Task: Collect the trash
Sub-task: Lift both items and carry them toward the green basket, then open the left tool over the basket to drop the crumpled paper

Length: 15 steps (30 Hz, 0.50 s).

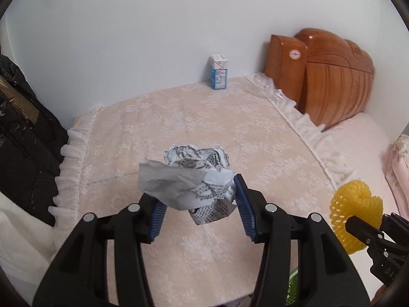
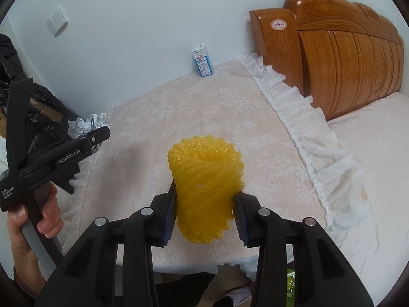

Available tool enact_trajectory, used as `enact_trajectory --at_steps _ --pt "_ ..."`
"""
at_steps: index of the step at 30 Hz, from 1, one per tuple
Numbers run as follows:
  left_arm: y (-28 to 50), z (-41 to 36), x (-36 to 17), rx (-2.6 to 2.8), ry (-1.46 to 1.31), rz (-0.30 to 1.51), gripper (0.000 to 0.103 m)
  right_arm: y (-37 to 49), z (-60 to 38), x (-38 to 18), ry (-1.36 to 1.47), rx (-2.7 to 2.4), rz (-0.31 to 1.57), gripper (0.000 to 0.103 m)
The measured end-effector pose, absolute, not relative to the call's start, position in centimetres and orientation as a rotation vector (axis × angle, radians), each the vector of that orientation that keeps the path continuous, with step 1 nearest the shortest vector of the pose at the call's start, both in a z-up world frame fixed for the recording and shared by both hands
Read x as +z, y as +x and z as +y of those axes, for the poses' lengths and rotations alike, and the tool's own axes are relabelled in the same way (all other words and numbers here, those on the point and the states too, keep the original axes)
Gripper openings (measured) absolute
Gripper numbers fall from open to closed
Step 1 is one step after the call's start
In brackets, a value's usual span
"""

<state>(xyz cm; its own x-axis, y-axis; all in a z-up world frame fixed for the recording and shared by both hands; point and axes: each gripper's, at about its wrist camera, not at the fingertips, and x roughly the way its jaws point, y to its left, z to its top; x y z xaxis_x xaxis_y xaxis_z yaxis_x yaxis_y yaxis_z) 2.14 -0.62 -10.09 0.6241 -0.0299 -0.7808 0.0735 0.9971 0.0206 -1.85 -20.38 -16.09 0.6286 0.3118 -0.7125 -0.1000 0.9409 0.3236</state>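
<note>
My left gripper (image 1: 198, 202) is shut on a crumpled ball of printed paper (image 1: 194, 179), held above a lace-covered bedside table (image 1: 179, 117). In the right wrist view the same gripper (image 2: 87, 130) shows at the left with the crumpled paper (image 2: 87, 122) in it, a hand on its handle. My right gripper (image 2: 204, 204) is shut on a yellow foam fruit net (image 2: 207, 179), its blue pads pressing both sides. That net (image 1: 355, 209) also shows at the right edge of the left wrist view. A small blue-and-white carton (image 1: 218, 71) (image 2: 202, 60) stands upright at the table's far edge by the wall.
A carved wooden headboard (image 2: 340, 51) and a bed with pale pink bedding (image 2: 378, 153) lie to the right. Black garments (image 1: 23, 133) hang on the left. The white frill of the table cover (image 2: 306, 133) drapes over its right edge. A wall switch (image 2: 57, 23) sits upper left.
</note>
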Motion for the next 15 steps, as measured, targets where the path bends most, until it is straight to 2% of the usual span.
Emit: enact_trajectory --at_steps 15 --pt "-12.7 -18.6 -12.9 -0.620 0.266 0.942 0.049 -20.2 -32.2 -17.9 0.418 -0.088 0.799 0.040"
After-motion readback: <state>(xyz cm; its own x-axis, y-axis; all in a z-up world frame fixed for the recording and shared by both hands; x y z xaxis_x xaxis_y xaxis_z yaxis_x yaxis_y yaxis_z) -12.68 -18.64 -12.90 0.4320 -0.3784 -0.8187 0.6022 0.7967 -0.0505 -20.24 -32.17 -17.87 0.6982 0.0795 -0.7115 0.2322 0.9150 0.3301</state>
